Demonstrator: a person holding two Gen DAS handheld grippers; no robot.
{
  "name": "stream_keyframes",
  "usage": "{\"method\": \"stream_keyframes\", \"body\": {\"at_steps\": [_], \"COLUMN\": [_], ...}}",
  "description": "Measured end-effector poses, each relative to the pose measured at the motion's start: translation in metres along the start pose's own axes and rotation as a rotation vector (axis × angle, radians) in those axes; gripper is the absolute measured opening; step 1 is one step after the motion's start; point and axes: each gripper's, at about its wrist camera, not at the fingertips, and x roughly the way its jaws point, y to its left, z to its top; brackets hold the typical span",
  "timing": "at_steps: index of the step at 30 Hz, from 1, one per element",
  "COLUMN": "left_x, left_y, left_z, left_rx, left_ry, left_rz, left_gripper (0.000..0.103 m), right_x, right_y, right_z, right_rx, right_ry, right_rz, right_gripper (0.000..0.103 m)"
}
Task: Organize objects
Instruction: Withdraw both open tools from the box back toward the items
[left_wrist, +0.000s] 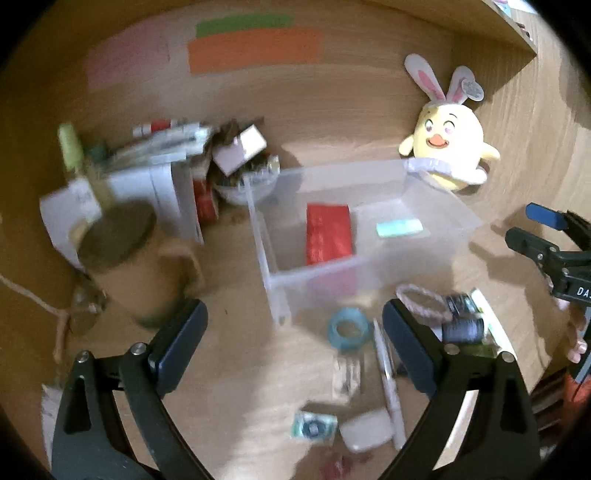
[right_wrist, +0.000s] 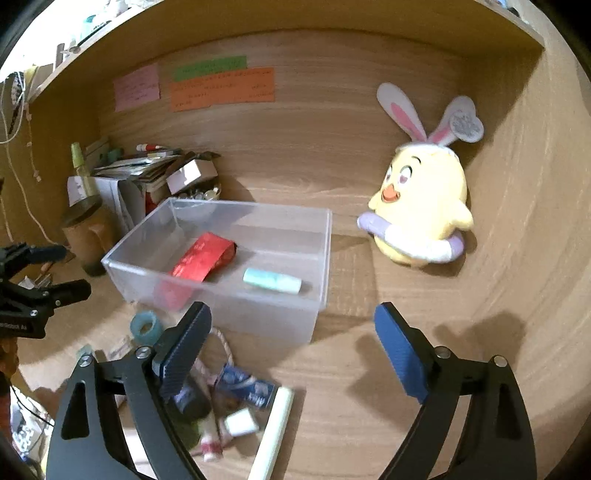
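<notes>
A clear plastic bin (right_wrist: 317, 254) (left_wrist: 266, 266) stands mid-desk and holds a red packet (right_wrist: 203, 260) (left_wrist: 328, 234) and a pale teal tube (right_wrist: 271, 280) (left_wrist: 399, 227). My left gripper (left_wrist: 295, 325) hangs open and empty above loose items in front of the bin: a teal tape roll (left_wrist: 347, 328), a white pen (left_wrist: 388, 384), a small white box (left_wrist: 365, 430). My right gripper (right_wrist: 291, 332) is also open and empty, just in front of the bin's near wall. Under its left finger lie a blue packet (right_wrist: 245, 389), a white stick (right_wrist: 275, 432) and a dark spool (right_wrist: 192, 400).
A yellow plush chick with bunny ears (right_wrist: 421, 210) (left_wrist: 448, 144) leans on the back wall at the right. A brown mug (left_wrist: 136, 262) (right_wrist: 86, 236) and a pile of boxes and papers (left_wrist: 166, 158) crowd the left. Coloured notes (right_wrist: 221, 88) are stuck to the wall.
</notes>
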Motion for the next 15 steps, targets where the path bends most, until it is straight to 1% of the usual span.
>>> {"method": "stream_keyframes", "body": {"at_steps": [3, 8, 15], "left_x": [0.002, 0.002, 0.004], "left_y": [0.007, 0.014, 0.028], "left_z": [-0.016, -0.046, -0.078], "left_rx": [-0.016, -0.019, -0.079], "left_ry": [0.032, 0.061, 0.125], "left_rz": [0.018, 0.064, 0.053], "left_gripper": [0.097, 0.097, 0.097], "right_x": [-0.003, 0.002, 0.009], "right_y": [-0.001, -0.006, -0.02], "right_z": [-0.013, -0.039, -0.068], "right_rx": [0.015, 0.035, 0.101], "right_ry": [0.02, 0.078, 0.166], "right_rz": [0.006, -0.021, -0.018], "right_gripper": [0.089, 0.089, 0.089]}}
